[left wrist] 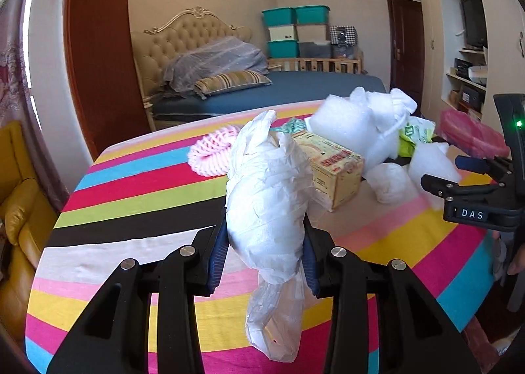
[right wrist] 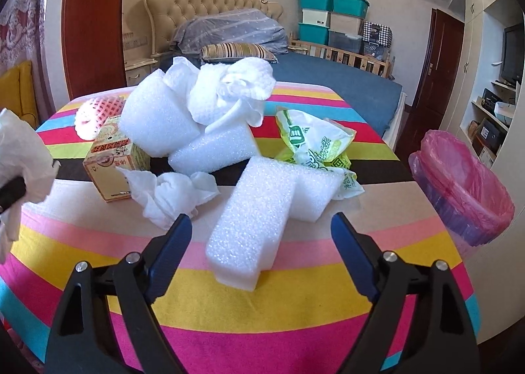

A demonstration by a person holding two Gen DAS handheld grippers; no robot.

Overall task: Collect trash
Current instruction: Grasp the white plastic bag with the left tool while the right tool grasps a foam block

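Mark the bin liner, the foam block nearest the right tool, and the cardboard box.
pink bin liner (right wrist: 459, 177), right wrist view, on its folded-over rim.
foam block (right wrist: 252, 213), right wrist view, on its top face.
cardboard box (right wrist: 110, 157), right wrist view, on its printed front.

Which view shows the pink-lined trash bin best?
The right wrist view: the pink-lined trash bin shows its open mouth and side beside the striped table. The left wrist view catches only its rim, partly behind the right tongs.

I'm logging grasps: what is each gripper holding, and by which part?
The left gripper pinches a crumpled white plastic bag around its middle, tail hanging below. The right gripper holds nothing, fingers open around a foam block.
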